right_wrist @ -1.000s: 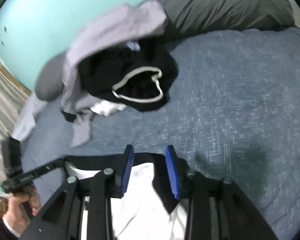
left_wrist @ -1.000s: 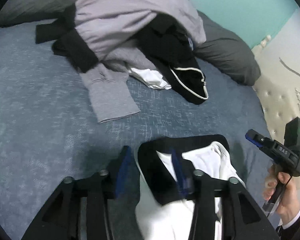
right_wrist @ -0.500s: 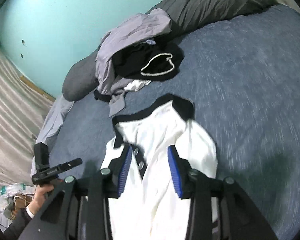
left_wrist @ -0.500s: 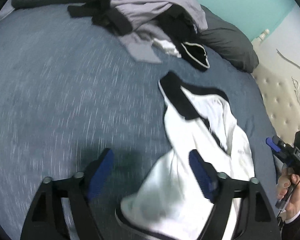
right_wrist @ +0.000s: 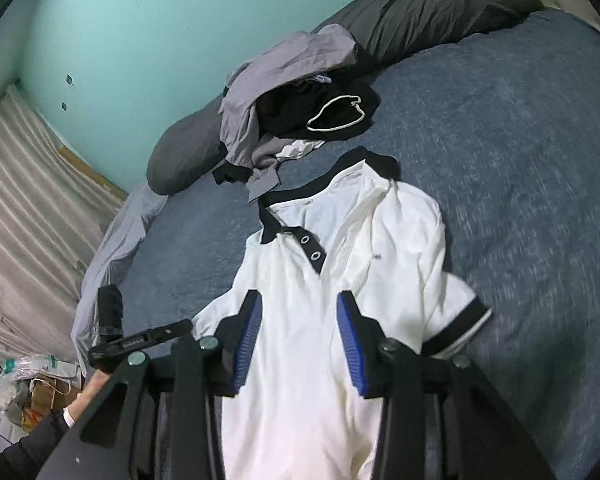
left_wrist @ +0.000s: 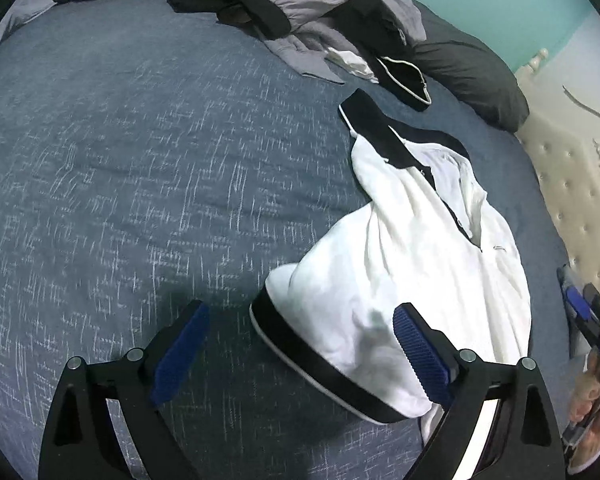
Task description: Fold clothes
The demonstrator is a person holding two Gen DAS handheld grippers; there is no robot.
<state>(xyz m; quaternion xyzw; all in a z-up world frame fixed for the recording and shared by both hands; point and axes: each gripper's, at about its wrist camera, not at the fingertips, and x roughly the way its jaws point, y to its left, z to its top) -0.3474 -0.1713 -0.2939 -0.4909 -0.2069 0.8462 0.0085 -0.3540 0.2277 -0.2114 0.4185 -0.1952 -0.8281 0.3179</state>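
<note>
A white polo shirt (left_wrist: 420, 248) with a black collar and black sleeve bands lies front-up on the blue bed (left_wrist: 120, 180). My left gripper (left_wrist: 300, 354) is open wide, its fingers either side of one black-banded sleeve cuff (left_wrist: 284, 332) without closing on it. In the right wrist view the same shirt (right_wrist: 300, 264) spreads out with the collar at the far end. There my right gripper (right_wrist: 300, 340) hovers open over the chest, nothing pinched. A hand holds each gripper: the right gripper (left_wrist: 580, 312) shows at the edge of the left wrist view, the left gripper (right_wrist: 140, 338) at the left.
A pile of grey and black clothes (left_wrist: 320, 12) sits beyond the collar, against dark grey pillows (left_wrist: 468, 68). A cream tufted headboard (left_wrist: 572, 168) borders the bed. Bags and clutter (right_wrist: 28, 384) lie on the floor beside a striped curtain.
Both grippers pulled back from the collar toward the sleeves and body. The shirt came along and now lies spread out. My left gripper opened wider.
</note>
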